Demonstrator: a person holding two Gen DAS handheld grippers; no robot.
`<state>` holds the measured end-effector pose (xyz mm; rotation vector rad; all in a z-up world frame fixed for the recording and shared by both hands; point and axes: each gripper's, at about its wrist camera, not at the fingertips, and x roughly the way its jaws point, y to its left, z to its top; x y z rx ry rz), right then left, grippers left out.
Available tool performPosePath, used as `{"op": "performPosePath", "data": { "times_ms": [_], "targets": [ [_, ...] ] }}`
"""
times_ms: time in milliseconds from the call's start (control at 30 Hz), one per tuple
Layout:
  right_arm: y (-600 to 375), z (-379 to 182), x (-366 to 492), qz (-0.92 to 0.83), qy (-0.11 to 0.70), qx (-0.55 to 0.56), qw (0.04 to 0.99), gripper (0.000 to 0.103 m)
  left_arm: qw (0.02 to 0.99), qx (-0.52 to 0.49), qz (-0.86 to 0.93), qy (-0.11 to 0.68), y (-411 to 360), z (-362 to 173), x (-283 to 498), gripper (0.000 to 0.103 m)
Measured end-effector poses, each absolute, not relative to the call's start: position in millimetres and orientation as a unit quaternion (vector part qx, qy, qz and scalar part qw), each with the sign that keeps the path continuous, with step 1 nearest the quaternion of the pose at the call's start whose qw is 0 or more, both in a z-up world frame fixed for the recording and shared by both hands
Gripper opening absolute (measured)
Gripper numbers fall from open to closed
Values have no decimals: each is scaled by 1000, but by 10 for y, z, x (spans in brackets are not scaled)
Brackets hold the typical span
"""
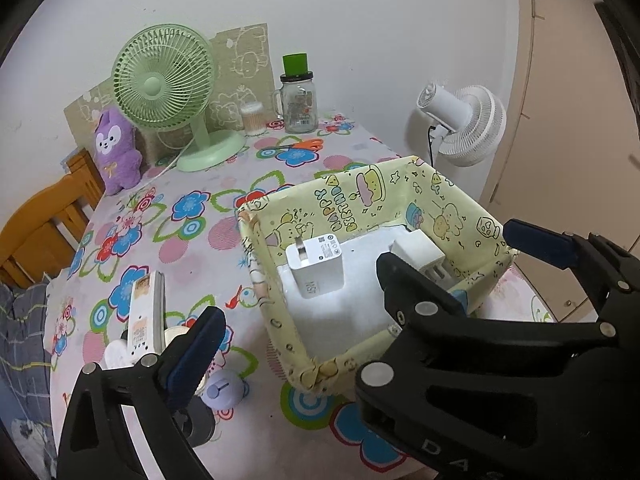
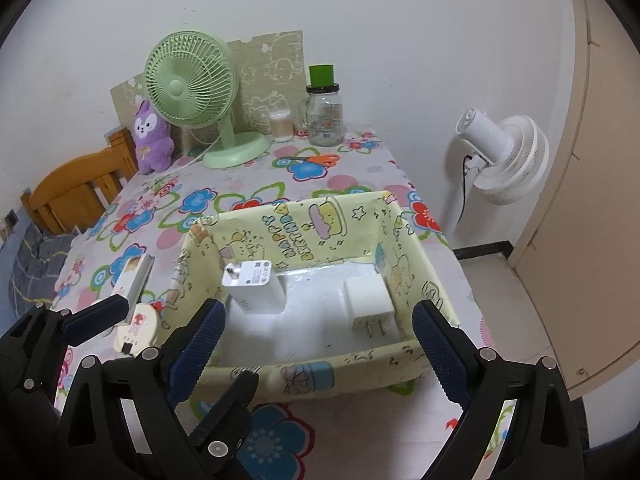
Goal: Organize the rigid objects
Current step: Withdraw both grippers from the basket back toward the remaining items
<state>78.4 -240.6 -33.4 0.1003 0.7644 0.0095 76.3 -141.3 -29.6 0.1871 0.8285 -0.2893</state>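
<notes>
Right gripper (image 1: 444, 248) fingers hide box (image 1: 256, 216) corner, small charger (image 1: 420, 250).

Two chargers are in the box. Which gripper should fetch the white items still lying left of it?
Left. The left gripper is open and empty, with the white items right beside its left finger. The right gripper sits in front of the box, farther from them.

in the yellow paper-lined box (image 2: 304, 368) near the table's (image 2: 352, 432) right edge: larger white charger (image 2: 256, 286) at left, smaller white plug adapter (image 2: 370, 300) at right, well apart. left of the box, white upright remote (image 2: 134, 276). along the far edge, green desk fan (image 2: 192, 88), glass jar (image 2: 325, 120) to its right.
</notes>
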Motion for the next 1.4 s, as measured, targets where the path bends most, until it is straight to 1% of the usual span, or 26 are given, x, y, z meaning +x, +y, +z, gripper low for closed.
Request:
{"op": "performPosePath", "data": {
  "times_ms": [267,867,1133,1400],
  "targets": [
    [-2269,-326,682,13,370,45,928,96,904,86,-135,396,-1277,-300,648,103],
    [-1928,-295,416,30,354,25,934,96,911,79,-112,389,-962,-324,417,103],
    [-1798,-330,362,31,360,25,932,96,915,90,-102,379,-867,-344,297,103],
    [-1666,-360,308,29,353,19,935,96,918,75,-96,378,-691,-370,254,103]
  ]
}}
